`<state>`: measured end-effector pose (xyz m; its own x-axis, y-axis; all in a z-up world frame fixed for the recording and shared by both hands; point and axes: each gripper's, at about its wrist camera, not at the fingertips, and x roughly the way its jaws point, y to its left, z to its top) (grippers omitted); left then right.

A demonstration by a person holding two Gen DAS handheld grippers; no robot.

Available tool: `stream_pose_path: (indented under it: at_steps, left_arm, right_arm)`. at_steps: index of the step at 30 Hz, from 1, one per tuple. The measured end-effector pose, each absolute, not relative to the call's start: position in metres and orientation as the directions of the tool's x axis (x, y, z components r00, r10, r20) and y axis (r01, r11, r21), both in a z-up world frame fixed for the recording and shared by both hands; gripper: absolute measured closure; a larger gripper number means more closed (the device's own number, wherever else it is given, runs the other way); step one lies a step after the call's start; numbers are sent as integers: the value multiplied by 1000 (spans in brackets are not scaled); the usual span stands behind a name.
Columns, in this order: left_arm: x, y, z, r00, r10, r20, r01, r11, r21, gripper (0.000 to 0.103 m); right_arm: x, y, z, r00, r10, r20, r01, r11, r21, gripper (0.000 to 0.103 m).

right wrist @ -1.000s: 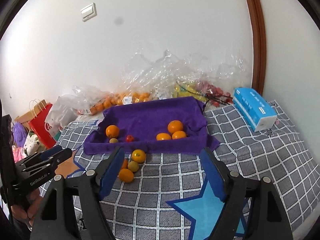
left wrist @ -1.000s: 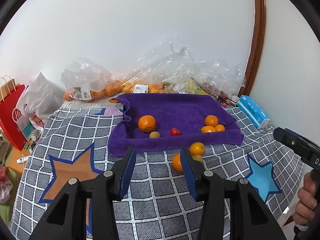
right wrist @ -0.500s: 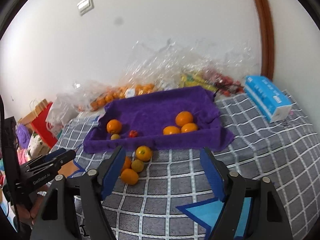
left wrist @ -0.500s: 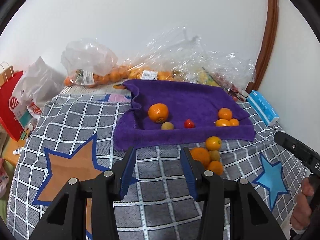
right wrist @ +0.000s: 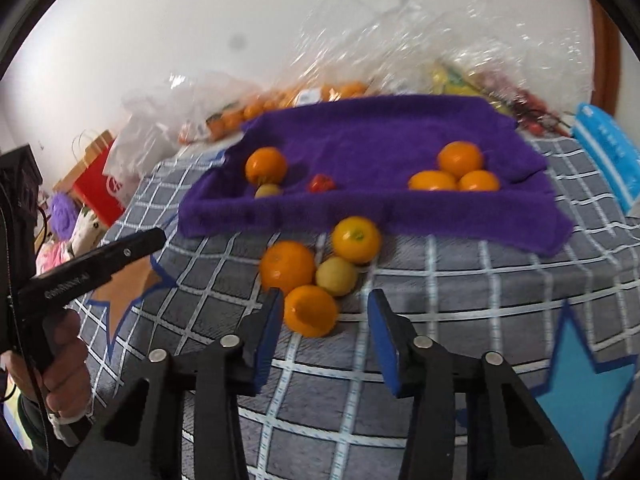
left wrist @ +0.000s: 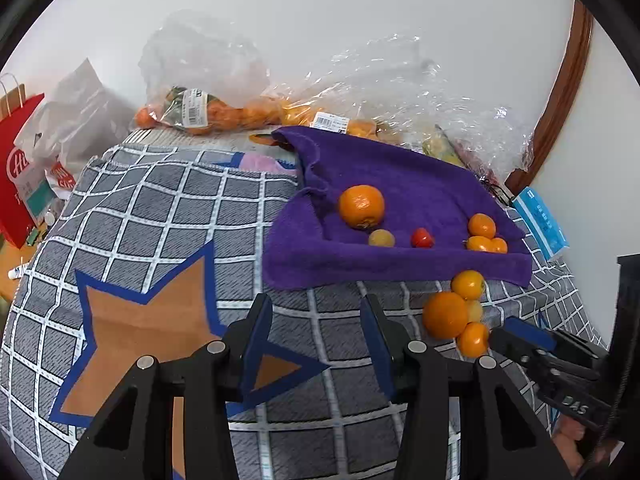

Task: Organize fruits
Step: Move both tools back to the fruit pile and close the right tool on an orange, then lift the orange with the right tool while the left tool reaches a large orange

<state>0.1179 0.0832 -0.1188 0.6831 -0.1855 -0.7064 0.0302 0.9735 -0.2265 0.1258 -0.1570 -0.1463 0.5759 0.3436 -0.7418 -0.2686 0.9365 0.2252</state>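
Note:
A purple towel (left wrist: 404, 264) (right wrist: 360, 136) lies on the checked cloth and holds a big orange (left wrist: 361, 206), a small yellow-green fruit (left wrist: 381, 237), a red tomato (left wrist: 422, 237) and three small oranges (left wrist: 482, 236). Several loose fruits lie just in front of it: an orange (right wrist: 287, 267), a yellow one (right wrist: 356, 239), a greenish one (right wrist: 336, 275) and a nearest orange (right wrist: 310, 310). My right gripper (right wrist: 322, 334) is open, its fingertips just short of the nearest orange. My left gripper (left wrist: 316, 330) is open and empty, left of the loose fruits (left wrist: 445, 314).
Clear plastic bags of oranges (left wrist: 200, 112) and other produce line the wall behind the towel. A blue tissue box (left wrist: 540, 228) sits at the right. A red paper bag (left wrist: 16, 176) stands left. The checked cloth (left wrist: 160, 216) has star patches.
Both grippers have moved forward and down toward the loose fruits. The right gripper's fingers have narrowed and now flank the space just before the nearest orange.

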Motion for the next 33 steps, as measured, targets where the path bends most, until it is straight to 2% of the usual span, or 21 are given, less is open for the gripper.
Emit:
stream_pose_path:
  at_steps: [5, 7, 15, 24, 33]
  left_arm:
    - [118, 88, -124, 664, -197, -721, 31, 971, -237, 59]
    - [118, 89, -126, 660, -200, -724, 34, 971, -237, 59]
    - [111, 76, -130, 638, -197, -745, 60, 976, -207, 59]
    - [103, 31, -147, 575, -266, -774, 131, 963, -234, 59]
    - [115, -20, -141, 574, -280, -769, 209, 959, -193, 59]
  right_arm:
    - [128, -143, -155, 564, 304, -768, -272, 946, 175, 64]
    - [130, -138, -159, 559, 264, -786, -260, 956, 136, 68]
    - [112, -146, -154, 610, 258, -749, -261, 958, 117, 68]
    - [82, -191, -144, 674, 174, -718, -203, 978, 47, 68]
    - [83, -231, -163, 667, 139, -732, -127, 989, 72, 68]
